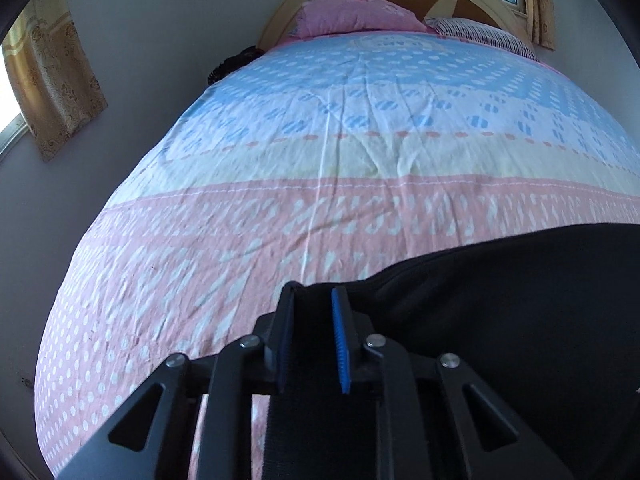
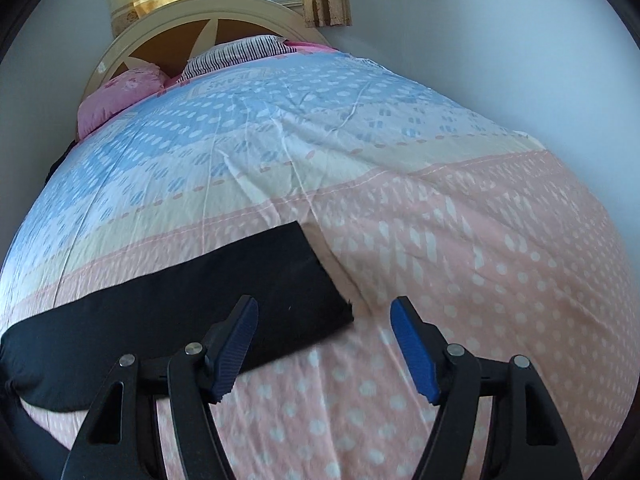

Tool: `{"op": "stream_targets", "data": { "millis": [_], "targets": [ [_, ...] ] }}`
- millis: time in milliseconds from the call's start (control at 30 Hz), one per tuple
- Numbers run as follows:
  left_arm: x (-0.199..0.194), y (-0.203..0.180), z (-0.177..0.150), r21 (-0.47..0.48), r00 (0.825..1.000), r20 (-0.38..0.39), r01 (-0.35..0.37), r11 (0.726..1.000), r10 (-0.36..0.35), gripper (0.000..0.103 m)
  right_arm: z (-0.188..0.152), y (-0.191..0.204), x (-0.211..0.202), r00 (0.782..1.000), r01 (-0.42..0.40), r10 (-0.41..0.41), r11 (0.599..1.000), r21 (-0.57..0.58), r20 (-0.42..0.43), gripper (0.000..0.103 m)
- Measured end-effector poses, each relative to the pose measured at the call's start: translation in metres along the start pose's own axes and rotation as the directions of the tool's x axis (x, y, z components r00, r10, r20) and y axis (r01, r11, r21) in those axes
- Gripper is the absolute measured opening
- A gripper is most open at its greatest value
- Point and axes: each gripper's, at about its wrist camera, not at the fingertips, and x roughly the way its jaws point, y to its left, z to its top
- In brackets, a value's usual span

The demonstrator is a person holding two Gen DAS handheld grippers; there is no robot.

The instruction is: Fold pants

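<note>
Black pants (image 1: 500, 292) lie on the bed near its foot, stretching to the right in the left wrist view. My left gripper (image 1: 314, 296) is shut on the pants' edge, with black cloth pinched between its blue pads. In the right wrist view the pants (image 2: 180, 312) lie as a long flat strip, their hem end at the middle. My right gripper (image 2: 324, 308) is open and empty, just above the bedspread, with the hem corner between its fingers.
The bed has a pink, cream and blue dotted bedspread (image 1: 320, 160). A pink pillow (image 1: 352, 16) and a striped pillow (image 1: 484, 34) lie by the curved headboard (image 2: 192, 12). Curtained windows and grey walls surround the bed.
</note>
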Motion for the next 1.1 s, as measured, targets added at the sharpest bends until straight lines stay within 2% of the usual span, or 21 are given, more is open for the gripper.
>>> {"op": "stream_targets", "data": {
  "millis": [100,267,433,467,500,533,600,733,833,900,1000,1100],
  "targets": [
    [0.001,0.002,0.000,-0.002,1.000,-0.003,-0.002,1.000,0.002,0.019,0.019,-0.002,0.023,0.999,-0.026,0.027,0.999,0.028,-0.028,0.070],
    [0.004,0.001,0.003,0.013,1.000,-0.007,-0.018,1.000,0.018,0.018,0.047,0.013,0.056,0.998,-0.033,0.033,0.999,-0.015,-0.057,0.070],
    [0.004,-0.004,0.003,0.039,0.999,-0.008,-0.032,0.999,0.032,0.016,0.052,0.019,0.095,0.989,-0.043,0.038,0.998,-0.034,-0.141,0.070],
    [0.005,-0.005,0.003,0.041,0.999,-0.011,-0.033,0.999,0.034,0.016,0.051,0.022,0.097,0.990,-0.044,0.037,0.998,-0.046,-0.137,0.070],
    [0.005,-0.006,0.004,0.047,0.999,-0.011,-0.036,0.998,0.036,0.016,0.050,0.024,0.097,0.990,-0.051,0.043,0.997,-0.057,-0.134,0.062],
    [0.006,-0.007,0.004,0.057,0.999,-0.014,-0.041,0.998,0.042,0.016,0.049,0.026,0.097,0.989,-0.071,0.061,0.995,-0.066,-0.138,0.046],
    [0.006,-0.010,0.004,0.080,0.999,-0.015,-0.046,0.996,0.048,0.014,0.047,0.030,0.094,0.986,-0.102,0.091,0.992,-0.074,-0.140,0.026],
    [0.008,-0.010,0.005,0.084,0.999,-0.018,-0.037,0.996,0.039,0.014,0.044,0.032,0.086,0.987,-0.103,0.091,0.991,-0.088,-0.134,0.010],
    [0.005,-0.010,0.007,0.112,0.999,-0.023,-0.031,0.993,0.034,0.010,0.042,0.036,0.067,0.993,-0.096,0.088,0.989,-0.108,-0.080,0.008],
    [-0.001,-0.005,0.007,0.096,1.000,-0.012,-0.017,0.995,0.018,0.009,0.040,0.039,0.046,0.994,-0.111,0.108,0.986,-0.125,-0.028,0.007],
    [-0.023,0.006,0.006,0.049,0.998,0.059,0.021,0.999,-0.024,0.009,0.034,0.040,0.010,0.988,-0.137,0.146,0.979,-0.148,0.046,0.007],
    [-0.052,0.018,0.004,0.026,0.988,0.139,0.068,0.997,-0.070,0.009,0.024,0.030,-0.024,0.981,-0.138,0.157,0.978,-0.156,0.115,0.007]
  ]
}}
